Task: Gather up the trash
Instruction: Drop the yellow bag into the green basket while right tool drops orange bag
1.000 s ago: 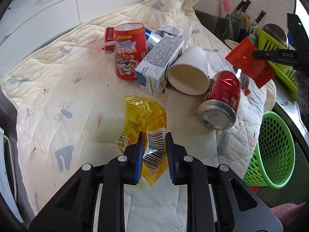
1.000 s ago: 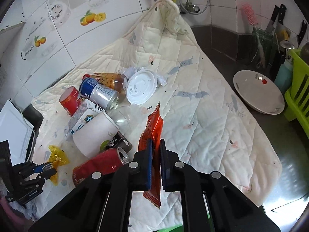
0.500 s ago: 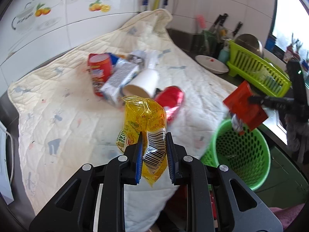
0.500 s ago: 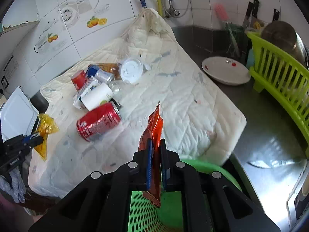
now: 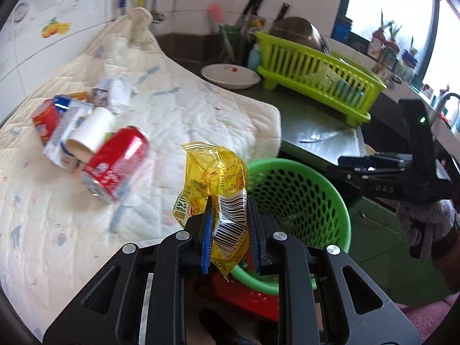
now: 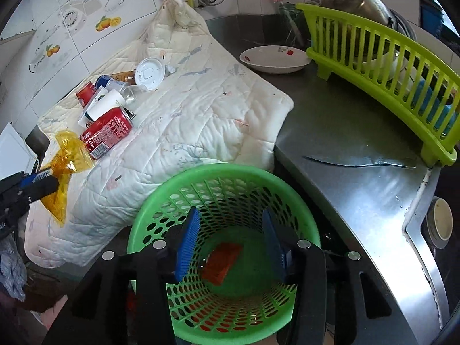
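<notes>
Right gripper [image 6: 230, 247]: jaws opening over green basket [image 6: 143, 218], nothing between them; orange wrapper [image 6: 221, 264] lies inside.
Left gripper [image 5: 230, 230]: pinching 1 yellow wrapper [image 5: 215, 172].
Risk: released short of the rim, it likely lands on the floor.

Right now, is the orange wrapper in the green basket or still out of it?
In. The orange wrapper lies on the bottom of the green basket, below the right gripper, whose jaws are opening with nothing between them.

The red can [image 5: 115, 166] and the cartons behind it are smeared by blur — their print is unreadable. The yellow wrapper [image 5: 221, 189] hides part of the green basket [image 5: 330, 201] rim — its lower tip sits behind the gripper fingers.
</notes>
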The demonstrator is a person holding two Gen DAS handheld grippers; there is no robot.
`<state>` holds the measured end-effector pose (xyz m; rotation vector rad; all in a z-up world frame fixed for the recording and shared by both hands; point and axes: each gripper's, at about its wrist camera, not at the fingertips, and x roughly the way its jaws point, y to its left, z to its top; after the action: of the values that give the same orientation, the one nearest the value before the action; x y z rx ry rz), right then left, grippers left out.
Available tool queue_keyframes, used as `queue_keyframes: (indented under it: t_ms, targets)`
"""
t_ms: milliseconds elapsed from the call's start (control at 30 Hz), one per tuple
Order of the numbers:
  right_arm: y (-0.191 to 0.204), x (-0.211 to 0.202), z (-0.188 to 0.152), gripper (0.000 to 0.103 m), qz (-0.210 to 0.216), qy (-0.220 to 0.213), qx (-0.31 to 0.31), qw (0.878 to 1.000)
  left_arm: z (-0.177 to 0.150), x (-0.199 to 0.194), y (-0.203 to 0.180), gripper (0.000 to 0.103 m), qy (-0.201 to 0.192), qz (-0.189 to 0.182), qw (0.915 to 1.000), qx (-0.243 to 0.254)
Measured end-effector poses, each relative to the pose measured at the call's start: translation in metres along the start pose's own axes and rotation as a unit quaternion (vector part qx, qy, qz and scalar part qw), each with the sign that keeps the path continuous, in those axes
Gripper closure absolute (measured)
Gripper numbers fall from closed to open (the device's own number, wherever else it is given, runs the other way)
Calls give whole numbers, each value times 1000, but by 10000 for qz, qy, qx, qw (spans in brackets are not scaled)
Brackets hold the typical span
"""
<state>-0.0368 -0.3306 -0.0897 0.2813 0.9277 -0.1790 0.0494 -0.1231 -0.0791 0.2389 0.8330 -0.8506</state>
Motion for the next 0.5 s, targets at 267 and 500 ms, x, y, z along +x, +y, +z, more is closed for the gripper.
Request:
queue_keyframes:
  t_ms: [267,500]
  targets:
    - [-26,-35,-8,40,-181,-331,187,9991,-6,37,-45,77,401,-370,9982,238]
    - [-34,-46,-14,37,-197,-411,250,9986,-9,47,-62,39,474,-493,9974,217]
